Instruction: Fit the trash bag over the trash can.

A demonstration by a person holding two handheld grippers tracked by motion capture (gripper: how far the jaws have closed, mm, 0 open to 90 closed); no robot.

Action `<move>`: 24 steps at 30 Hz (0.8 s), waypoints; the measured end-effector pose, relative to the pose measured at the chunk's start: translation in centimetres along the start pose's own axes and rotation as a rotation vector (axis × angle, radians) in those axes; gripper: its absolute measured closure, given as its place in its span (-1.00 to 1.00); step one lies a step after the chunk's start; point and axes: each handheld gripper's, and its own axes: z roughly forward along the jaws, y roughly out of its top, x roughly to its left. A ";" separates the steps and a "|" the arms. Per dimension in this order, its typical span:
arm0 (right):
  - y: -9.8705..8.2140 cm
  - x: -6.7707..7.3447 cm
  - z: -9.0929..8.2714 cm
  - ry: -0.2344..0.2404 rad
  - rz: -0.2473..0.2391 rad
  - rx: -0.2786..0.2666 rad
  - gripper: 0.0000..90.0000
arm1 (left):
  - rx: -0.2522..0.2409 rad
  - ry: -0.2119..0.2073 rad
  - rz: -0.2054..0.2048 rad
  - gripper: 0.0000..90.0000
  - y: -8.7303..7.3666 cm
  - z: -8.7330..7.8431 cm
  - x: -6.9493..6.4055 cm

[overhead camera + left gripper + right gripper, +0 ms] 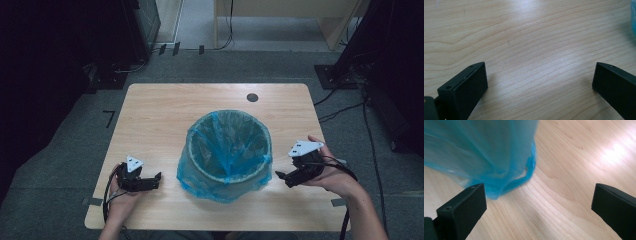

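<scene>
A round bin (pixel 227 150) lined with a blue plastic bag stands upright in the middle of the wooden table (pixel 160 110); the bag drapes over its rim and down its outside. My left gripper (pixel 158 180) rests low on the table just left of the bin, open, with bare wood between its jaws (pixel 540 80). My right gripper (pixel 280 176) hovers just right of the bin, open, pointing at its base. In the right gripper view the blue bag (pixel 486 155) hangs down to the tabletop ahead and to the left, clear of the jaws.
A dark round cable hole (pixel 252 97) sits near the table's far edge. Grey carpet surrounds the table, with cables (pixel 345 107) on the floor at the right, black stands at both sides, and a pale wooden desk (pixel 280 15) behind.
</scene>
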 end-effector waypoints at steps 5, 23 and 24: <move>-1.0 -0.7 1.1 -0.056 0.115 -0.003 -1.00 | 0.000 0.000 0.000 -1.00 0.0 0.0 0.0; -5.8 -2.3 2.8 -0.204 0.435 0.083 -1.00 | 0.000 0.002 -0.001 -1.00 0.0 0.0 0.0; -6.0 -2.3 2.8 -0.209 0.452 0.088 -1.00 | -0.001 0.002 -0.002 -1.00 0.0 0.0 0.0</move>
